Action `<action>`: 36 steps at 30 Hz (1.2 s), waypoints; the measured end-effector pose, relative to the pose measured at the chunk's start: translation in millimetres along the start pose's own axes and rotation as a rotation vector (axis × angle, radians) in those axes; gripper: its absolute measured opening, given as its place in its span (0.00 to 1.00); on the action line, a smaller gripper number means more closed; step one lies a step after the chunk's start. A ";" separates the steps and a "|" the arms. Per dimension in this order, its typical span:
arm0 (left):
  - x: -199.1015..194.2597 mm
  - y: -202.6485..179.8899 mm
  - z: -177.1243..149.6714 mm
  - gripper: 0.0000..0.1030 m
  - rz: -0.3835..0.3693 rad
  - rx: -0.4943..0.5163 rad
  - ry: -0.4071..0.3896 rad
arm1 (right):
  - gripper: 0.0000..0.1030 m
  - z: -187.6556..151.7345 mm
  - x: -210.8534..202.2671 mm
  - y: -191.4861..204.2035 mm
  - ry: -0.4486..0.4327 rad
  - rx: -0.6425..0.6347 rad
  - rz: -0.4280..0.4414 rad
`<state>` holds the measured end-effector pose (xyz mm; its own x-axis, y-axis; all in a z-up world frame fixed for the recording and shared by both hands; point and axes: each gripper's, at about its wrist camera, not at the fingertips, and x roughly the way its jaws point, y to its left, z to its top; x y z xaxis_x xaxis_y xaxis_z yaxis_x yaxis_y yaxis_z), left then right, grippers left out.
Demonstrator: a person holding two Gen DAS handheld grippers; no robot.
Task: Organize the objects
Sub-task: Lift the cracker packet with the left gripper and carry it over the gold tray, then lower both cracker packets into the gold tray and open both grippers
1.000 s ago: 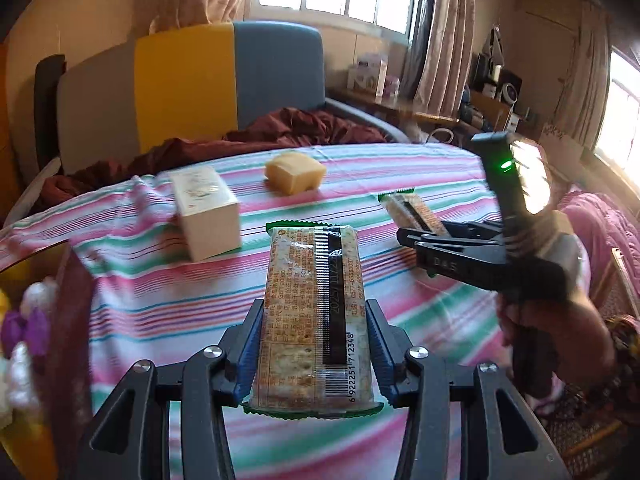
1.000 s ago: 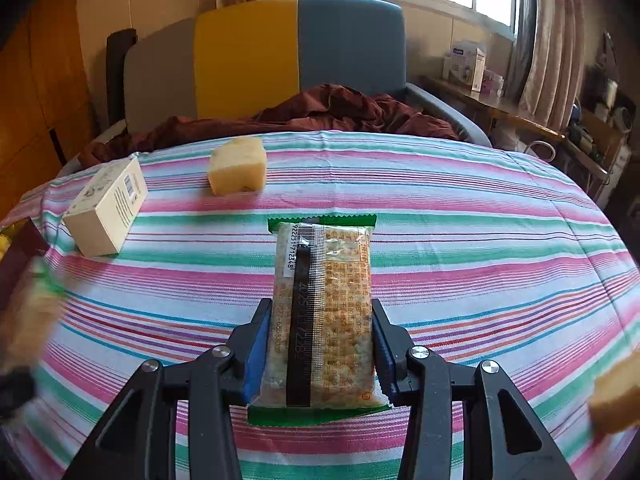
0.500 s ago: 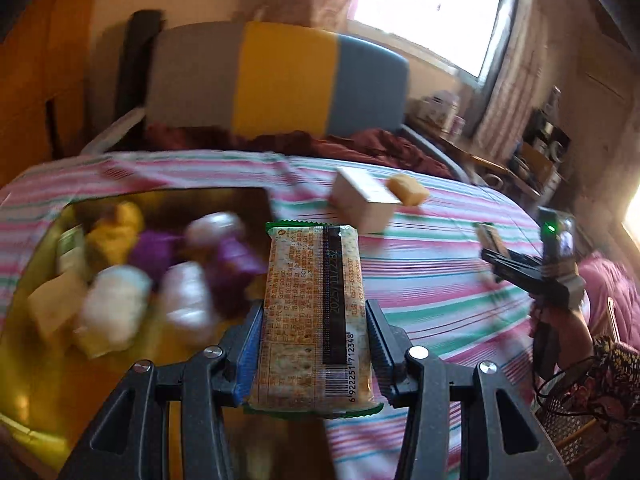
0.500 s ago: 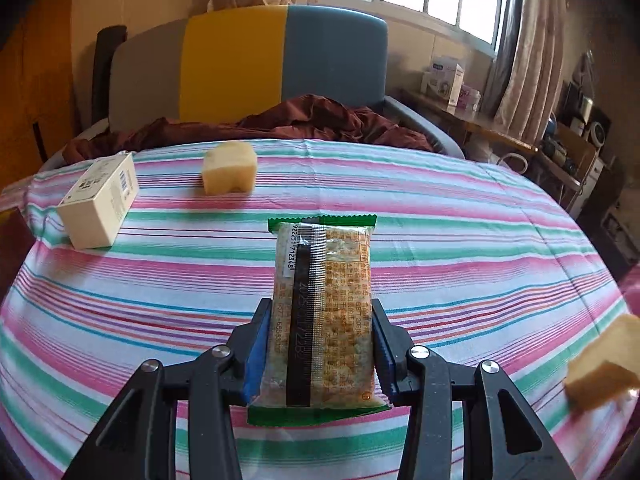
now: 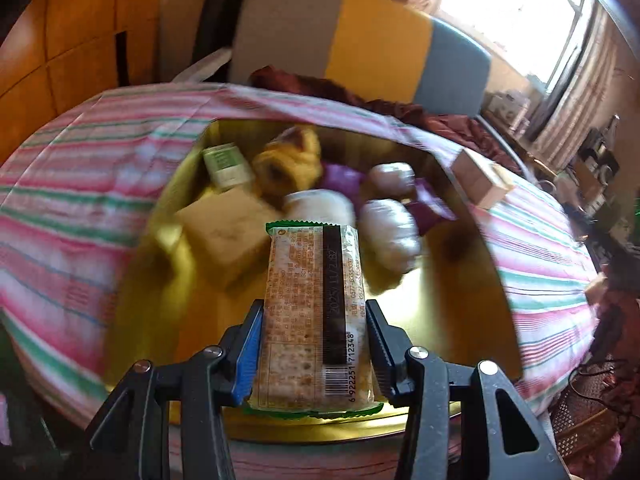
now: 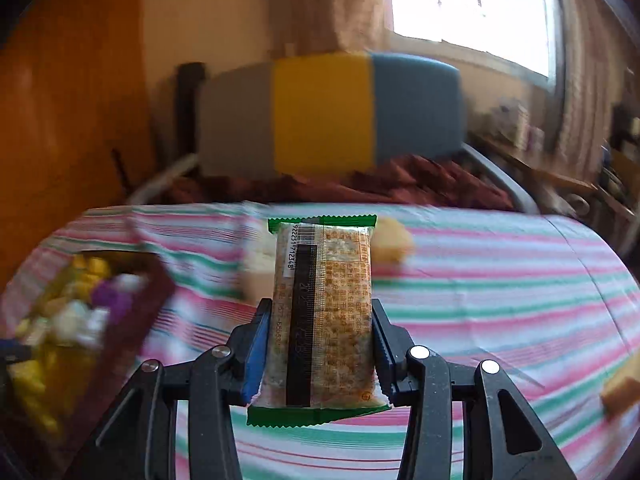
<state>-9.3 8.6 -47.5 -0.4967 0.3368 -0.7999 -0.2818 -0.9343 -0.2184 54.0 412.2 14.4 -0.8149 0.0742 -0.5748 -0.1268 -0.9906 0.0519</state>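
My left gripper (image 5: 316, 344) is shut on a green-edged cracker packet (image 5: 312, 312) and hangs over a gold-lined box (image 5: 448, 320) that holds several wrapped snacks, among them a pastry (image 5: 288, 164), white buns (image 5: 388, 220) and a tan box (image 5: 228, 232). My right gripper (image 6: 318, 344) is shut on a second cracker packet (image 6: 324, 312) above the striped tablecloth (image 6: 500, 300). The snack box (image 6: 72, 320) shows blurred at the left of the right wrist view. A cream carton (image 5: 480, 178) stands just past the box's far right corner.
A yellow cake piece (image 6: 394, 244) lies on the cloth behind the right packet and another (image 6: 622, 388) sits near the right edge. A grey, yellow and blue chair (image 6: 328, 112) with a dark red cloth (image 6: 420, 184) stands behind the table. A wicker basket (image 5: 580, 412) sits lower right.
My left gripper has swung left with its packet, from over the cloth to above the snack box. My right gripper has risen and turned left, bringing the box into its view.
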 end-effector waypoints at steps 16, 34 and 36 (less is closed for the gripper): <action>14.4 37.9 5.4 0.47 0.212 0.007 0.081 | 0.45 -9.6 -14.3 170.8 0.094 -0.108 0.400; -62.6 74.7 -7.4 0.67 0.107 -0.355 -0.306 | 0.45 -67.3 46.2 277.2 0.457 -0.200 0.539; -61.7 72.6 -5.7 0.67 0.109 -0.346 -0.300 | 0.45 -69.3 52.8 283.0 0.482 -0.191 0.530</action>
<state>5.6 -80.7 -17.1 -0.7375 0.2063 -0.6430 0.0496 -0.9330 -0.3563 14.3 127.8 -57.8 -0.3951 -0.4350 -0.8091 0.3510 -0.8854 0.3046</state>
